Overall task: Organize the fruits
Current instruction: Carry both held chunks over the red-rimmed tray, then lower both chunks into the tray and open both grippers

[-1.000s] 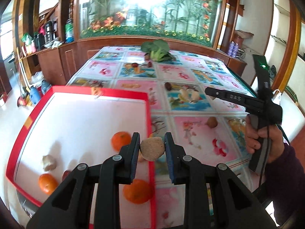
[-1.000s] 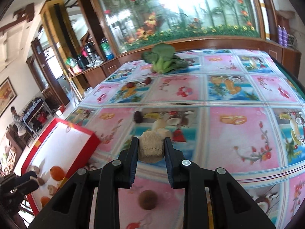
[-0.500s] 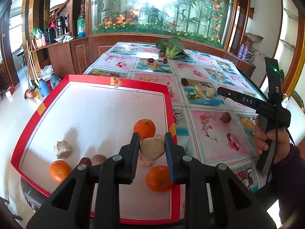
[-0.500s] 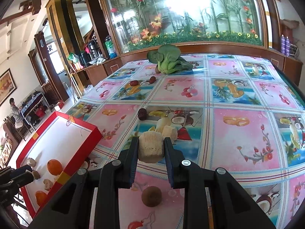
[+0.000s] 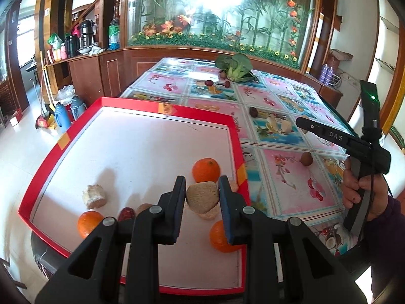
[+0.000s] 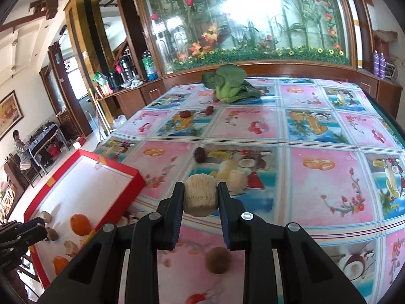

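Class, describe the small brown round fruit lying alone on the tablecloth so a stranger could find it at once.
Start at the red tray. Move right along the tablecloth's near row to the pink square. The brown fruit lies there alone, round and rough, darker than the pale chunks beyond.

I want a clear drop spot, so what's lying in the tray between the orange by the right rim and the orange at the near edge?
In the left wrist view, a pale chunk lies there, partly hidden behind the piece the left gripper holds.
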A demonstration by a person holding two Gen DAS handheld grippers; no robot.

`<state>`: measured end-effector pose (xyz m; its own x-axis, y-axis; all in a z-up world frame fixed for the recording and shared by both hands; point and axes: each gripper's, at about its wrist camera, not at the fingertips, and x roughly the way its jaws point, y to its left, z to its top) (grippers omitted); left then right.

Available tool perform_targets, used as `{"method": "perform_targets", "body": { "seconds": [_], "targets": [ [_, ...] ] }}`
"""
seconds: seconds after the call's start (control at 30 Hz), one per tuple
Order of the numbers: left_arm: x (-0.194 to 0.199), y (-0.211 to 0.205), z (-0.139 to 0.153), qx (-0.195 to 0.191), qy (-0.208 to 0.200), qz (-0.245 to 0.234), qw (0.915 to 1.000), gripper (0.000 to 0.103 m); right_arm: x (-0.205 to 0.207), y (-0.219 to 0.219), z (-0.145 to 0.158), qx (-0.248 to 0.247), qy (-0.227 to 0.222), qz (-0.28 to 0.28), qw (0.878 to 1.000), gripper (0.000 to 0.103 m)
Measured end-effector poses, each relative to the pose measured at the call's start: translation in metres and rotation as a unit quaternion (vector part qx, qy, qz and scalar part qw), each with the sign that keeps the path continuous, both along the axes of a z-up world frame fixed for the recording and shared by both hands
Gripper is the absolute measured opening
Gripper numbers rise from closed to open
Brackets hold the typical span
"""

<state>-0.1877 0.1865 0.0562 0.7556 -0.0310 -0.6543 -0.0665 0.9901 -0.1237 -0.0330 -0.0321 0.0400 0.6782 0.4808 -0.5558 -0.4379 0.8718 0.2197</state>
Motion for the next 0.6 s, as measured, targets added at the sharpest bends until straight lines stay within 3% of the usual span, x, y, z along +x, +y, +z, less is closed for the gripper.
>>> {"method": "perform_targets", "body": {
  "seconds": [0.23,0.6],
  "targets": [
    [-0.006,0.027,0.001,-0.007,-0.006,0.029,0.9995,0.028,-0.023,0.049,0.003,0.019,0.004,0.066,0.998,0.025],
    [-0.02,0.084,0.001,-0.01,-0.01,0.116,0.9932,0.028,-0.058,0.117,0.003,0.027,0.003,0.178,0.984,0.025]
  ]
}}
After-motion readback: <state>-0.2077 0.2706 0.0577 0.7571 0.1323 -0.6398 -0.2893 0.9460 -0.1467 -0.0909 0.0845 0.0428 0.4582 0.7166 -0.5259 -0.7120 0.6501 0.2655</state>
